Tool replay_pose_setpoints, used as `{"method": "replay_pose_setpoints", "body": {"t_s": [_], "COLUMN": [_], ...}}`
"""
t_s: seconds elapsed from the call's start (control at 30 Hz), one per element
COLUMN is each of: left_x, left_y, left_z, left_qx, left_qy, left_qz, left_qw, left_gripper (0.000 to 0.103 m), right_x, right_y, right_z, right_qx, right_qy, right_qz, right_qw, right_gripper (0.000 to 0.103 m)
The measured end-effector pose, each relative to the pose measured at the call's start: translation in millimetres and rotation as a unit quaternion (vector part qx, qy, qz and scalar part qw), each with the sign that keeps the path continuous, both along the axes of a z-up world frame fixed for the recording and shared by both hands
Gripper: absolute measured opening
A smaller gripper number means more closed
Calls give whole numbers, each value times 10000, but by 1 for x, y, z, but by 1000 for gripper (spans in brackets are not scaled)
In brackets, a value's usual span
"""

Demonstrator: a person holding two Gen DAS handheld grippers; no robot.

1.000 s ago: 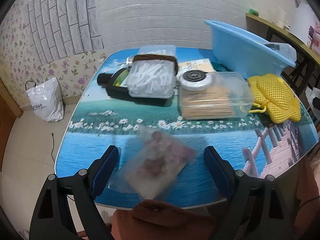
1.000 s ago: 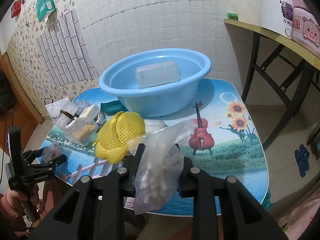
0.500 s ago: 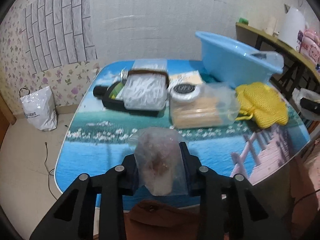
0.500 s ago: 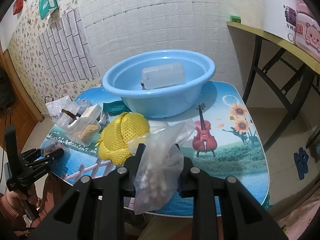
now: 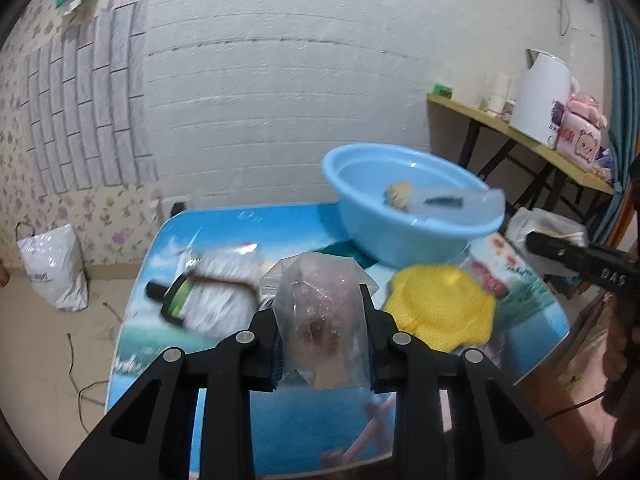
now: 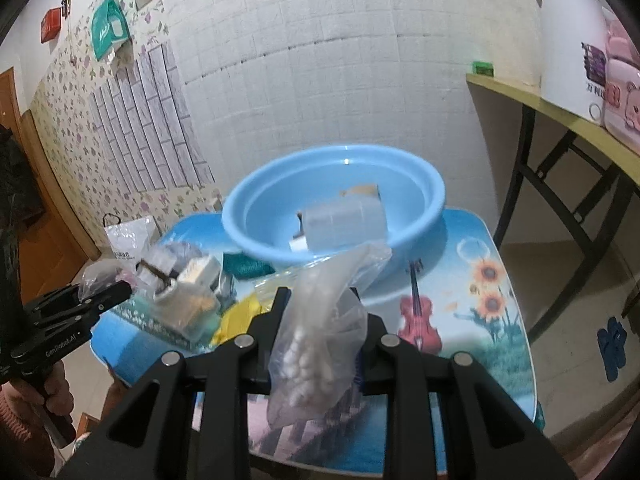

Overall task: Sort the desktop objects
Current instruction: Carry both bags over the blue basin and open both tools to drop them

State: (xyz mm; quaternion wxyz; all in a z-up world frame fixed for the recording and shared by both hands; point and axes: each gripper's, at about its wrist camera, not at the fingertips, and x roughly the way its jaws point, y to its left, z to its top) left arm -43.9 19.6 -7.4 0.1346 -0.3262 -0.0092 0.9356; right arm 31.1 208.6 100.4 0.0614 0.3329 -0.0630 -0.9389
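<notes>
Left gripper (image 5: 323,338), fingers closed on a clear bag of pinkish-brown contents (image 5: 322,322), held above the near edge of the table (image 5: 288,424). Right gripper (image 6: 316,344), fingers clamped on a clear bag of small white pieces (image 6: 316,336), held above the near part of the same table, whose top bears a printed scene of water, sunflowers and a violin. Beyond both grippers, at the far right of the table, a blue basin (image 6: 416,184) containing a translucent plastic box (image 6: 344,222). Just near the basin, a yellow mesh item (image 5: 440,308); to its left, a clear container with a white lid (image 6: 192,300) and a banded bundle of white items (image 5: 218,296), blurred. On the floor to the far left, a white plastic bag (image 5: 52,268).
</notes>
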Motion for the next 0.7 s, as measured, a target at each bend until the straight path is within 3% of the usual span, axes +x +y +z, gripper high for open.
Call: {"method": "replay_pose_setpoints", "body": {"t_s": [0.37, 0.7], "left_x": [-62, -110], "left_y": [63, 106], "left_z": [23, 12], "left_qx": [-221, -322], "left_qy": [168, 68], "left_qz": [-489, -767], "left_qw": [9984, 9965], "left_gripper": [28, 29], "right_x": [-45, -84], "right_y": [22, 38], "right_z": [-4, -9], "right_qx": [-90, -74], "right_qy": [-6, 33], "right_qz": [-48, -109], "right_qw": [9999, 9999], "right_gripper": [26, 26]}}
